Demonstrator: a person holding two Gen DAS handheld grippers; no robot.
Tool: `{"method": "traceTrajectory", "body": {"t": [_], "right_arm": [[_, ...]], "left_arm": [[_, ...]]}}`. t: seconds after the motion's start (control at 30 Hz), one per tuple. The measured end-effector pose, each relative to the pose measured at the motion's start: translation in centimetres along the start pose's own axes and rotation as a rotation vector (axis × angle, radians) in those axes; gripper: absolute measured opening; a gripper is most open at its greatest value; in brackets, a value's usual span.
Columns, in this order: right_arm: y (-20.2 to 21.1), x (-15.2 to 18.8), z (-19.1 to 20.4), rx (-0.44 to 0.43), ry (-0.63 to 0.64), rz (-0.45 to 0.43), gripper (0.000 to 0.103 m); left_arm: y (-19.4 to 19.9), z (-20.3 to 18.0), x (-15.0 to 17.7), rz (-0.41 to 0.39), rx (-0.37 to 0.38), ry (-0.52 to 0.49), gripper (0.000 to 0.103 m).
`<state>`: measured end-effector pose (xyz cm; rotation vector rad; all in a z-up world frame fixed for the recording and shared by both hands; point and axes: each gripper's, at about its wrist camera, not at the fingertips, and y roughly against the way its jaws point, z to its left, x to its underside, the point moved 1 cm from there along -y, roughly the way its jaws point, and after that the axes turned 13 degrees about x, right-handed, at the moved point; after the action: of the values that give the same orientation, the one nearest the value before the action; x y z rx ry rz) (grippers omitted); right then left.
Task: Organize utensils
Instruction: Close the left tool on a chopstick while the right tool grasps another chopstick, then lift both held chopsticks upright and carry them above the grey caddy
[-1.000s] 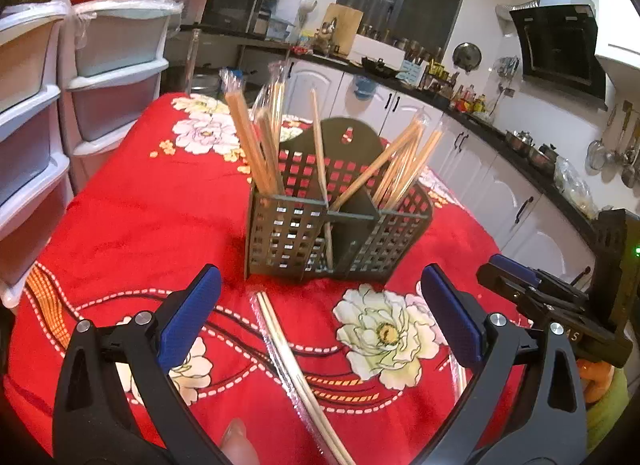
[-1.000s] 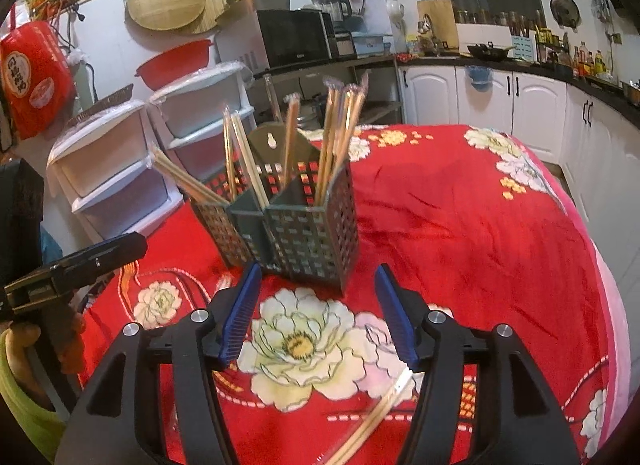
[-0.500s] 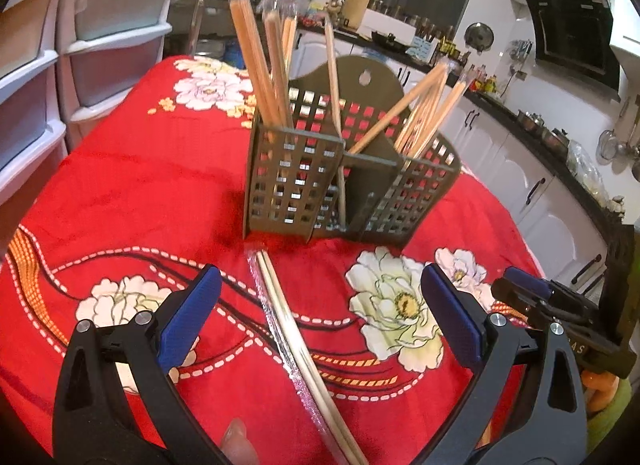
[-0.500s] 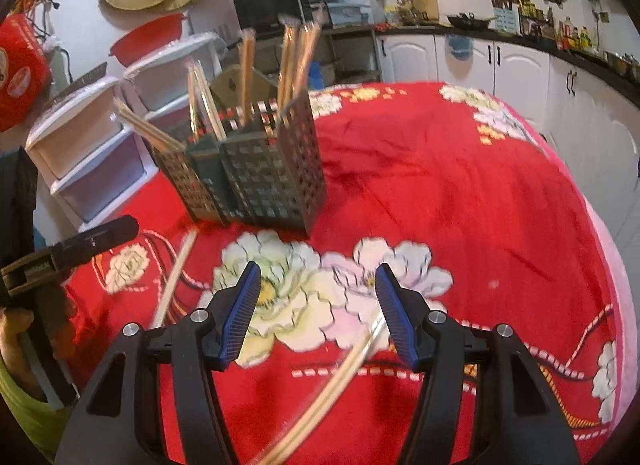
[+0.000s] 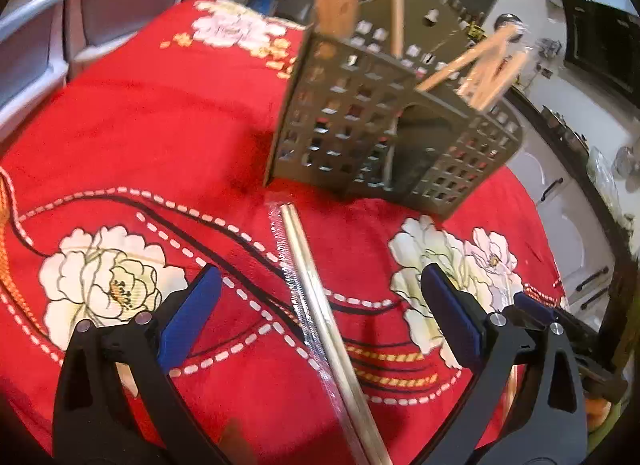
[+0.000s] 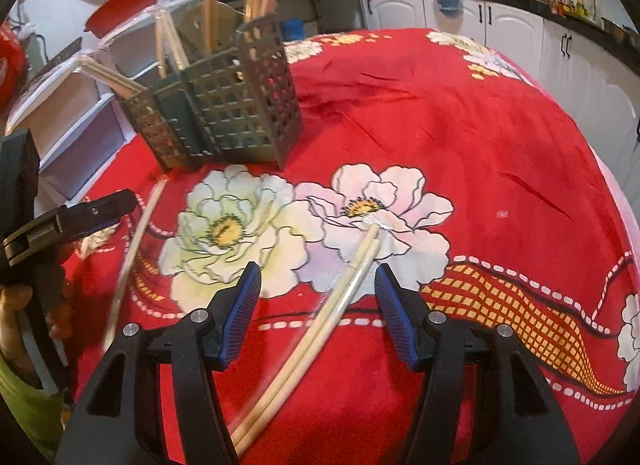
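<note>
You are working over the red floral tablecloth (image 6: 460, 113), and the landmark is the grey perforated utensil caddy (image 5: 384, 133), which is standing upright on it with several bundles of chopsticks already leaning out of its compartments.

Your left gripper (image 5: 320, 313) is hovering with its jaws spread wide and nothing between them. Directly in line with it, 1 plastic-wrapped pair of chopsticks (image 5: 320, 305) is lying flat on the cloth, its far tip almost touching the caddy's front foot and its length running back toward you. To do this pickup well, you are probably best lowering the blue pads so they straddle the pair crosswise, then closing on the sticks themselves rather than on the loose crinkled edge of the wrapper, which looks likely to slip. Grip nearer the middle so the pair is not drooping when lifted toward a compartment.

Your right gripper (image 6: 318, 309) is also open wide and holding nothing. A second wrapped pair of chopsticks (image 6: 320, 329) is lying in front of the caddy and further to its right side, its tips resting on a white flower print and its length passing between your open jaws. Keep the 2 grippers apart as you descend; the left one is showing at the edge of the right wrist view.

Both pairs are pale, slim and smooth, each sealed in a clear, shiny sleeve. The left view is blurred, so finer detail is not readable.
</note>
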<state>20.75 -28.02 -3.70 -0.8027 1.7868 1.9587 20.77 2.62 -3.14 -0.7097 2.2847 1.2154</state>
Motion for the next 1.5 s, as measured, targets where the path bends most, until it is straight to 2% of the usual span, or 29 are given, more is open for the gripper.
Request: {"method": "traceTrajectory", "body": {"t": [0.23, 0.3, 0.5, 0.57, 0.6, 0.67, 0.7, 0.77, 0.97, 1.1, 1.5], "right_arm": [[-1.8, -1.4, -0.2, 0.005, -0.015, 0.046, 0.056], [-2.1, -1.7, 0.0, 0.023, -0.004, 0.047, 0.052], [-2.8, -2.0, 0.7, 0.080, 0.040, 0.034, 0.042], [-2.9, -2.1, 0.7, 0.088, 0.043, 0.030, 0.038], [-2.9, -2.1, 0.6, 0.089, 0.042, 0.030, 0.034], [-2.8, -2.2, 0.6, 0.095, 0.035, 0.026, 0.024], [-2.9, -2.3, 0.4, 0.089, 0.029, 0.027, 0.020], [-2.9, -2.5, 0.2, 0.080, 0.021, 0.029, 0.016], [-2.8, -3.3, -0.1, 0.026, -0.009, 0.033, 0.010], [-2.2, -3.6, 0.6, -0.004, -0.001, 0.018, 0.008], [2.9, -5.8, 3.9, -0.111, 0.056, -0.125, 0.006]], "left_arm": [[-1.3, 0.9, -0.9, 0.010, -0.031, 0.016, 0.079], [-1.6, 1.0, -1.2, 0.011, -0.046, 0.015, 0.076], [-3.2, 0.6, -2.3, 0.021, -0.136, -0.025, 0.057], [-3.6, 0.5, -2.5, 0.024, -0.167, -0.042, 0.045], [-3.7, 0.5, -2.7, 0.024, -0.174, -0.047, 0.042], [-3.9, 0.6, -2.9, 0.021, -0.190, -0.053, 0.028], [-3.9, 0.7, -3.0, 0.020, -0.189, -0.052, 0.025], [-3.7, 0.9, -3.1, 0.017, -0.172, -0.044, 0.012], [-3.2, 1.3, -3.6, 0.008, -0.095, -0.030, 0.007], [-2.0, 0.1, -3.4, -0.013, -0.053, -0.050, 0.001], [3.4, -4.7, -4.4, -0.120, 0.053, -0.128, 0.001]]}}
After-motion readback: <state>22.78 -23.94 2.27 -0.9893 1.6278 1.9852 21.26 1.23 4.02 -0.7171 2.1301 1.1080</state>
